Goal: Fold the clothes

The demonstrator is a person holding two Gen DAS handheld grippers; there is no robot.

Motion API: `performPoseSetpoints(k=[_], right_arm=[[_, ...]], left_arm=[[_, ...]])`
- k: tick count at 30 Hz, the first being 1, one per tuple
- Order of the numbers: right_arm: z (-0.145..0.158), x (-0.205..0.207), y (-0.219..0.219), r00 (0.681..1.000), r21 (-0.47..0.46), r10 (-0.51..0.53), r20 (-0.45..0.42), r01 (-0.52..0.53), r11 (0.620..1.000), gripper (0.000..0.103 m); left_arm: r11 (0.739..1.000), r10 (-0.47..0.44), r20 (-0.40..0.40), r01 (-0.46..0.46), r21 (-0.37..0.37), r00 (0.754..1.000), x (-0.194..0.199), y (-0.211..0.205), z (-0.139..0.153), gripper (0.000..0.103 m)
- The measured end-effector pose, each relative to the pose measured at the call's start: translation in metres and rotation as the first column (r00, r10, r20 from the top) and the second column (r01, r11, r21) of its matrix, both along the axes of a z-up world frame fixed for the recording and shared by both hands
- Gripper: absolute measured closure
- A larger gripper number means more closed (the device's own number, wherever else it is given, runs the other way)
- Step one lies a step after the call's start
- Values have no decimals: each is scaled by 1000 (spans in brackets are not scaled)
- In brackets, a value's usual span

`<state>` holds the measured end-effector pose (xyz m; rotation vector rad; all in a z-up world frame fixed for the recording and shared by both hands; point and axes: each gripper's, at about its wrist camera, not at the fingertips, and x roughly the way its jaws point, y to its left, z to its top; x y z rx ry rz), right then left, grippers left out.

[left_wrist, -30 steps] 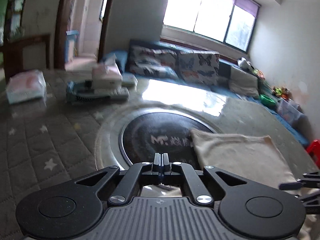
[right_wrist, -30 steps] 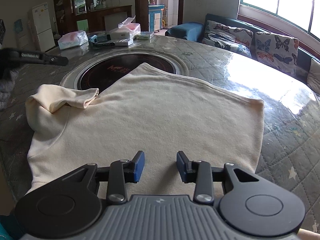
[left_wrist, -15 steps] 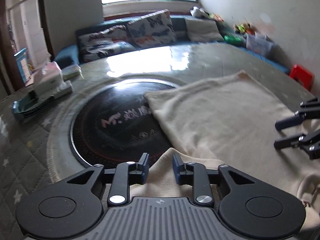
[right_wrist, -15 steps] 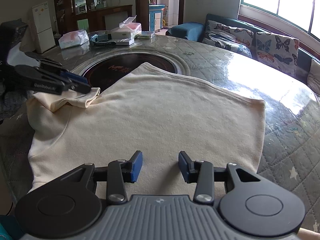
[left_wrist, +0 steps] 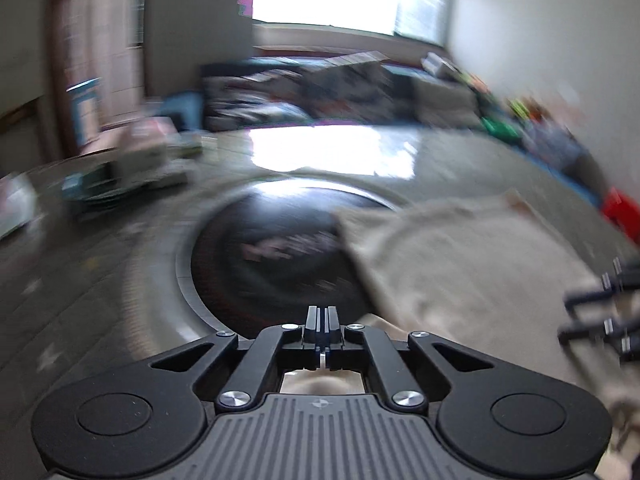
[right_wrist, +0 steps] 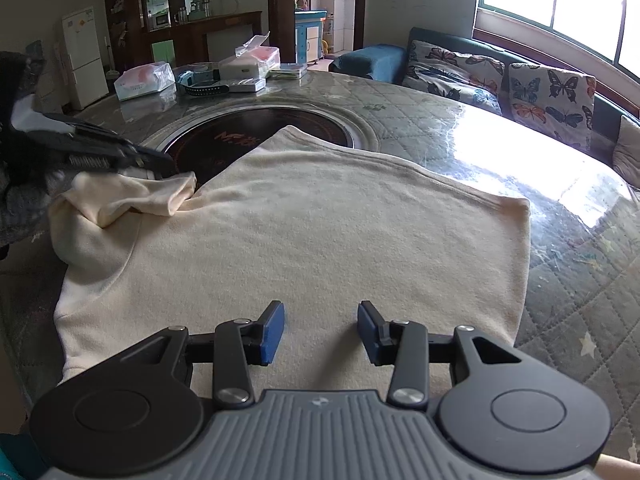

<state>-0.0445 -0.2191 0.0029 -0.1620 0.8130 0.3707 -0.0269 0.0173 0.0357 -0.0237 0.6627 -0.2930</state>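
Cream knit is lying directly under the right claw (right_wrist: 320,330), whose blue-padded jaws are standing spread and hovering over the near hem, gripping nothing. Ahead and to both sides of it the garment (right_wrist: 320,232) is spreading flat over the tabletop (right_wrist: 560,280), its far edge lapping the dark round inset (right_wrist: 240,136). Off to the left, the left claw (right_wrist: 160,164) is sitting at the bunched sleeve (right_wrist: 132,196); in its own blurred view the jaws are pressed together, and whether cloth is caught between them I cannot tell. Fabric is reading as soft, light and limp, likely sagging and dragging rather than holding shape. Hems, sleeve ends and corners are looking like the soundest places to pinch. Beyond the inset, boxes and packets (right_wrist: 248,64) are sitting well apart.
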Motion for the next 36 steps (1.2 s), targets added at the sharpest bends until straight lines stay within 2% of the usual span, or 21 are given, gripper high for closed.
performPoseSetpoints(k=[2, 5, 7, 9, 11, 13, 15, 16, 17, 21, 25, 26, 27, 30, 32, 34, 36], right_arm=[[0, 0, 0, 1000, -1, -1, 1, 1, 1000, 62], [0, 0, 1, 1000, -5, -2, 4, 2, 1000, 62], [0, 0, 1, 1000, -7, -2, 5, 2, 1000, 62], [0, 0, 1, 1000, -8, -2, 4, 2, 1000, 62], [0, -1, 1, 1000, -10, -2, 5, 2, 1000, 62], [0, -1, 0, 1000, -9, -3, 5, 3, 1000, 62], [0, -1, 0, 1000, -6, -5, 5, 5, 1000, 62], [0, -1, 1, 1000, -5, -6, 5, 6, 1000, 62], [-1, -1, 1, 1000, -5, -6, 6, 6, 1000, 62], [-1, -1, 0, 1000, -2, -5, 6, 5, 1000, 62], [-1, -1, -1, 1000, 3, -7, 8, 7, 1000, 61], [-1, -1, -1, 1000, 3, -7, 8, 7, 1000, 61], [-1, -1, -1, 1000, 4, -7, 9, 7, 1000, 61], [-2, -1, -1, 1000, 6, -8, 8, 8, 1000, 61], [-2, -1, -2, 1000, 6, -8, 8, 8, 1000, 61], [-1, -1, -2, 1000, 4, -7, 7, 7, 1000, 61], [-1, -1, -1, 1000, 1, -9, 8, 9, 1000, 61]], left_arm=[[995, 87, 17, -86, -48, 996, -5, 16, 6, 102], [973, 204, 27, -200, -118, 979, -14, 41, 14, 102], [966, 225, 16, -221, -134, 974, -22, 52, 18, 102], [982, 159, 41, -154, -109, 986, -33, 45, 23, 101], [997, 71, 84, -70, -17, 994, -45, 22, 27, 98], [997, -32, 116, 24, 70, 993, -59, -7, 27, 97], [983, -125, 143, 103, 150, 982, -70, -35, 23, 86], [976, -154, 146, 127, 178, 977, -72, -47, 20, 73], [968, -179, 143, 148, 204, 973, -73, -57, 16, 70], [942, -227, 116, 188, 278, 967, -64, -84, -4, 70], [943, -199, 91, 165, 289, 976, -52, -88, -17, 76], [949, -184, 90, 153, 275, 979, -50, -85, -17, 89], [958, -171, 91, 144, 250, 981, -50, -80, -16, 94], [983, -89, 133, 65, 171, 987, -55, -58, -5, 96], [994, -1, 156, -16, 107, 988, -57, -36, 5, 97], [993, 106, 166, -113, 31, 980, -60, -7, 14, 97], [981, 196, 167, -193, -35, 966, -68, 21, 19, 97]])
